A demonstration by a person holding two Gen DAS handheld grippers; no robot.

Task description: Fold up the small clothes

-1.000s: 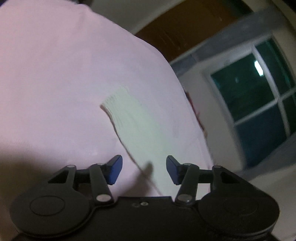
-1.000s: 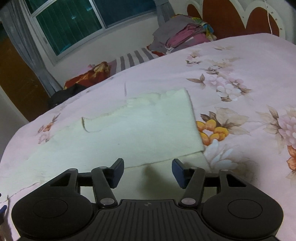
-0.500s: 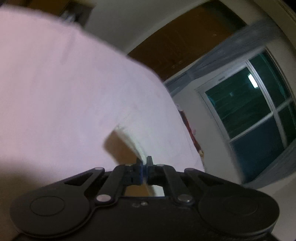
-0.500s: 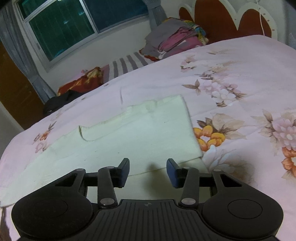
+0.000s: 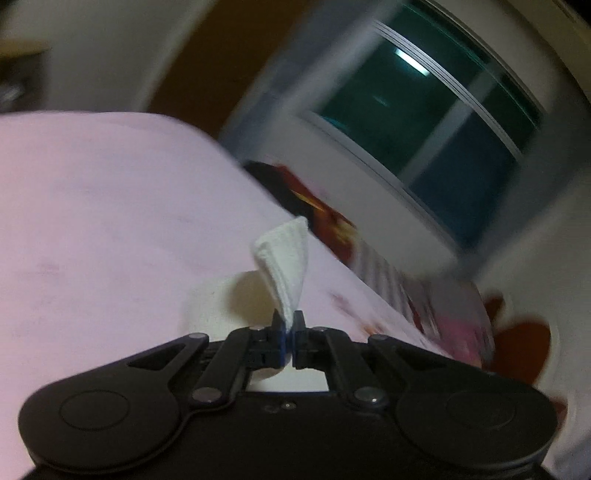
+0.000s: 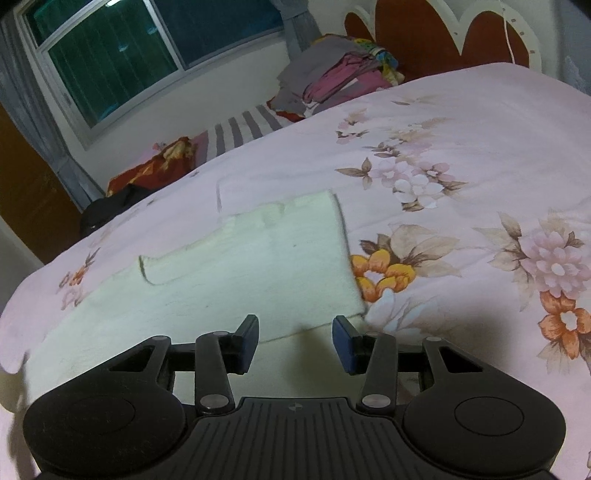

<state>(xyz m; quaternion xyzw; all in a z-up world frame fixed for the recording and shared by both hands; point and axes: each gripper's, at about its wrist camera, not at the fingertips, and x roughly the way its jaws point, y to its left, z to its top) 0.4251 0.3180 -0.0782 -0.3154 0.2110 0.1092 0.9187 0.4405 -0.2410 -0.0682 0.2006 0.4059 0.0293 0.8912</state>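
Left black two-finger gripper: blue-padded fingers pressed together, pinching the narrow ribbed end of a cream-white knitted garment. The pinched end stands up from the fingertips as a folded flap, clear of the bed. More of the same cream fabric lies flat just behind and below the fingers. The left wrist view is blurred.

Right black two-finger gripper: blue-padded fingers spread wide, holding nothing, poised over the near edge of the garment.

Cream-white knitted garment, right wrist view: spread flat on the bed, running from the lower left corner up to a straight right-hand edge. A fold line crosses it just ahead of the right fingertips. A curved seam or flap shows on its left half. Its upper edge is uneven.

Pink bedspread printed with pale and orange flowers: covers the bed and carries the garment. An orange flower lies just beside the garment's right edge.

Grey-and-white striped cloth: at the far edge of the bed.

Red-and-orange patterned cloth: left of the striped cloth, with a dark bundle beside it.

Pile of grey, pink and multicoloured clothes: at the far edge, near the headboard.

Dark red headboard with white scalloped trim: far right.

White-framed window with dark glass: on the far wall, grey curtains at its sides.
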